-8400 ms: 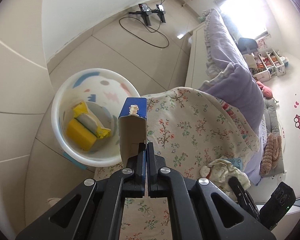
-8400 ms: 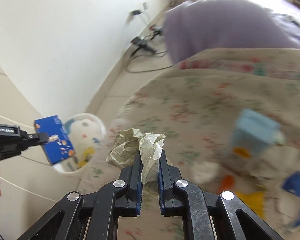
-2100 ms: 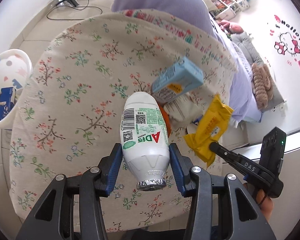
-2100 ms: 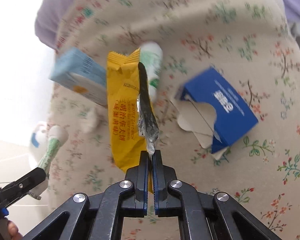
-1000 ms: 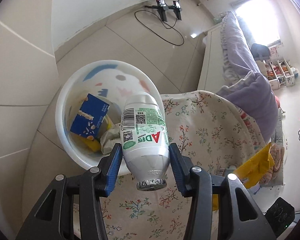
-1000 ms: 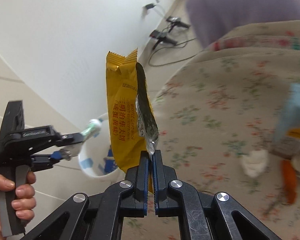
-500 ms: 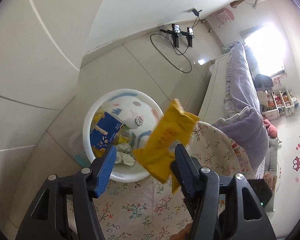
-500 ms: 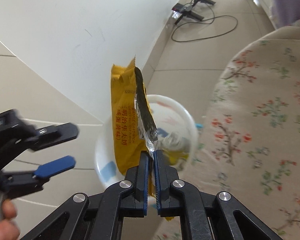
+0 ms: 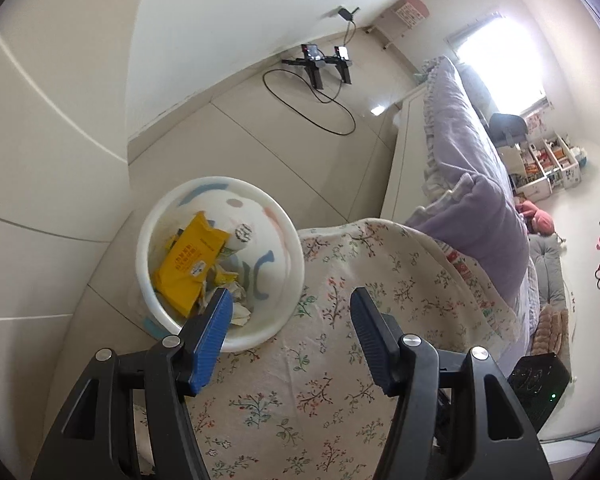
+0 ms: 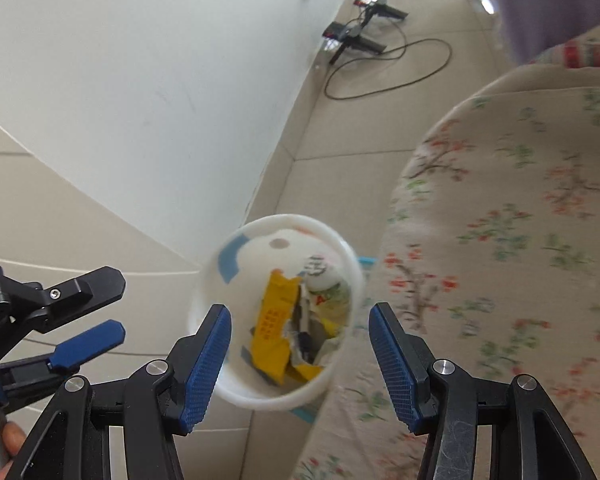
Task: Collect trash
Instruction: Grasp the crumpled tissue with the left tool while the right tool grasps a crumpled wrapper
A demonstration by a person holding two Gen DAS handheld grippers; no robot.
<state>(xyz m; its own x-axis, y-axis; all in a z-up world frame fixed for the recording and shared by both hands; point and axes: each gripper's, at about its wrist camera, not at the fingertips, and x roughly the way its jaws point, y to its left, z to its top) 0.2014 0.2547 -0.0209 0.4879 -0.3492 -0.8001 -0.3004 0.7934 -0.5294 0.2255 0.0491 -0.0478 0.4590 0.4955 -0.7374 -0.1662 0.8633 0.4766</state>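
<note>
My right gripper (image 10: 300, 354) hangs with its fingers (image 10: 204, 364) spread wide and nothing between them, and straight ahead through that gap — below and slightly forward — sits the white waste bin (image 10: 220, 376) on the floor. Inside it I see the yellow snack wrapper (image 10: 274, 328) lying lengthwise up the bin's wall, with the white drink bottle (image 10: 324, 280) just beside it, cap end up toward the far rim. This view is blurred, so finer detail in the bin I cannot tell.

My left gripper (image 9: 290, 334) is likewise spread and empty. Its fingers (image 9: 212, 336) straddle the line where the bin's rim (image 9: 288, 280) meets the edge of the floral-covered surface (image 9: 340, 360): the bin lies ahead and to the left, the cloth ahead and to the right. From here the yellow snack wrapper (image 9: 190, 264) lies on top of the crumpled paper (image 9: 236, 300) and other rubbish, its long axis running from near rim to far wall, the bottle's cap (image 9: 242, 233) beyond it.

No loose trash shows on the stretch of cloth in either view, so I judge that anything left to collect lies behind my fingers, back over the surface and away from the bin. Both hands seem about equally placed to turn that way — the right sits closer to the cloth side.
</note>
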